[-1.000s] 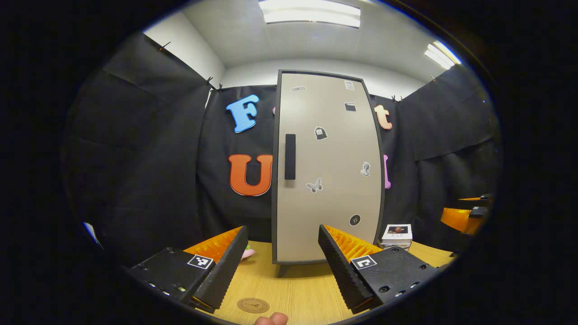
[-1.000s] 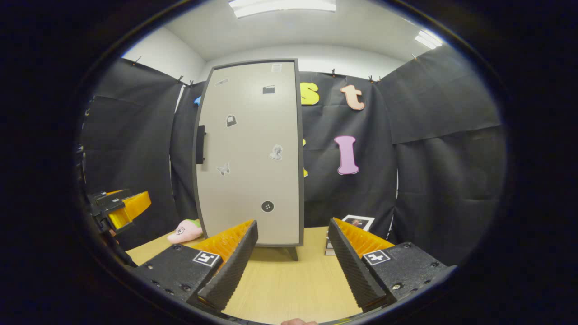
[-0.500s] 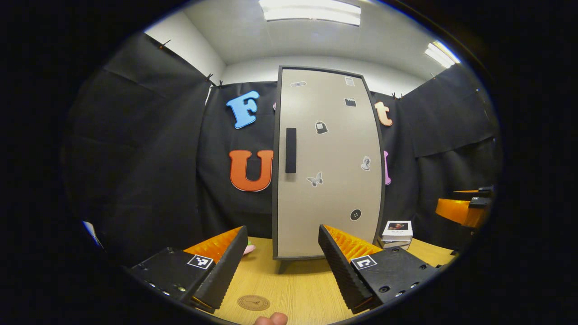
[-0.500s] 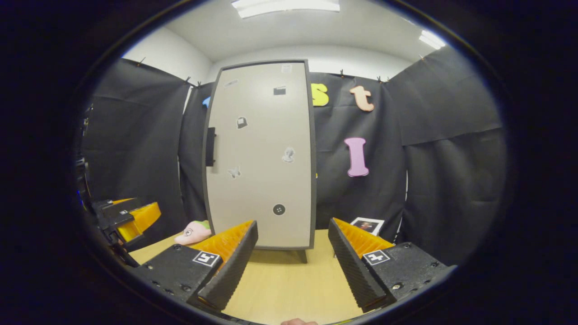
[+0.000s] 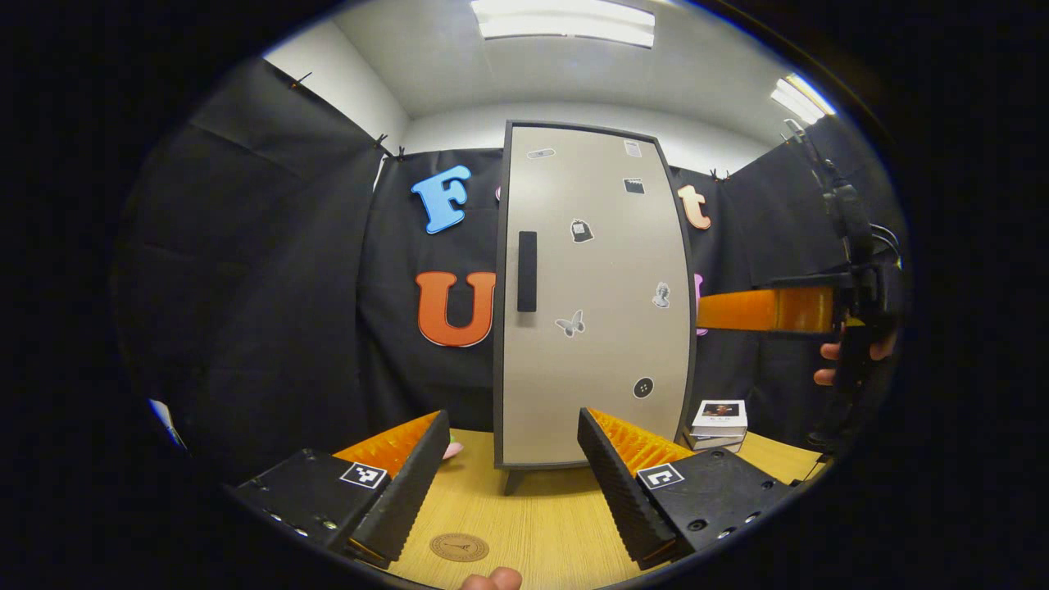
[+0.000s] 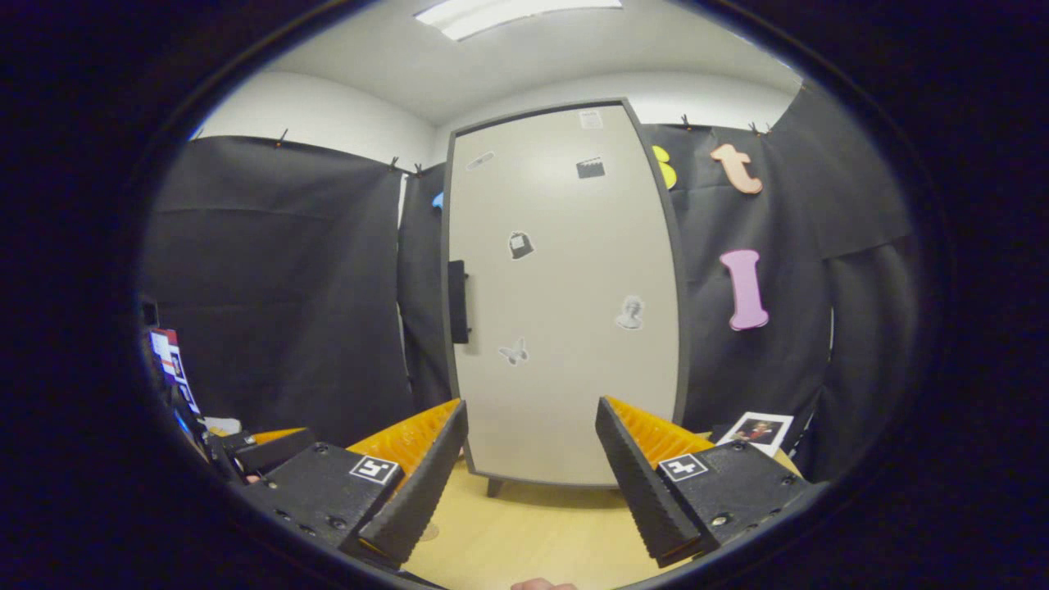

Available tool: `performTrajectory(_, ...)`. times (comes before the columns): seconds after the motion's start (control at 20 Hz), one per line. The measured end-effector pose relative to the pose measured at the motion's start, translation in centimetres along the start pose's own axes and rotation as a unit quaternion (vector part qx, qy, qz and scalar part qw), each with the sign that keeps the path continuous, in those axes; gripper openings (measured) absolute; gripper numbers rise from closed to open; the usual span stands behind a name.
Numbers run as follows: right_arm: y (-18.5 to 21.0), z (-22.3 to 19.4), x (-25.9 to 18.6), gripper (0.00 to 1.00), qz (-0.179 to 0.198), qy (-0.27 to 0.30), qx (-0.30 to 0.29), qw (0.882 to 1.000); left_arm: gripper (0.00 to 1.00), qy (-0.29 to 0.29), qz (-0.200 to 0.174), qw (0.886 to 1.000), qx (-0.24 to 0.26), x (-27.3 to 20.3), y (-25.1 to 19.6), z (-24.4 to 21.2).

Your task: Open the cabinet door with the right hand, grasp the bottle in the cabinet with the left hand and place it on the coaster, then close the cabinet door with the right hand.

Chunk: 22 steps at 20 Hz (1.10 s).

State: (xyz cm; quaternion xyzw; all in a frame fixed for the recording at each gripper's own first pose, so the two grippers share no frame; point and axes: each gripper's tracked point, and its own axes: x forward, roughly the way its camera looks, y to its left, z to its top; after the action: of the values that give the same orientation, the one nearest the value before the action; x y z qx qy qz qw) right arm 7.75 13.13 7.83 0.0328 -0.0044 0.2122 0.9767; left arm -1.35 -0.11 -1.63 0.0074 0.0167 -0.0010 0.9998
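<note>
Risk lies at the door handle (image 6: 457, 301): both tongs, right (image 6: 529, 447) and left (image 5: 508, 455), gape wide and empty, and a skewed approach could slip off its thin edge.

Wooden table (image 5: 541, 524) bears cabinet (image 5: 594, 328), coaster (image 5: 459, 546), books (image 5: 719, 422).

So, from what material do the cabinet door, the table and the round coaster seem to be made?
The cabinet door looks like a smooth matt beige panel, perhaps painted or laminated board, in a dark frame; stickers lie flat on it. The table shows a light wood grain, wood or laminate. The coaster is a thin brown disc with a stamped mark, perhaps cork or leather; I cannot tell which.
</note>
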Motion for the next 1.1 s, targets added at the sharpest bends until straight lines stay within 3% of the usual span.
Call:
performTrajectory(0.25, 2.4, 3.0, 7.2, 0.96, 0.039, -0.007, -0.008, 0.999, 0.95, 0.002, -0.001, 1.000, -0.003, -0.1, 0.3, -0.1)
performTrajectory(0.4, 4.3, 4.2, 11.6, 1.00, 0.060, -0.003, -0.012, 0.998, 0.95, 0.004, -0.001, 1.000, 0.000, -0.4, 0.6, 0.0)
performTrajectory(0.7, 6.6, 5.1, 19.9, 1.00, 0.067, 0.015, -0.018, 0.997, 0.95, 0.014, 0.009, 1.000, 0.006, -0.6, 1.8, -0.4)
performTrajectory(1.1, 8.3, 5.0, 24.9, 0.96, 0.070, 0.028, -0.024, 0.997, 0.95, 0.014, 0.019, 1.000, 0.015, -0.5, 2.7, -0.7)
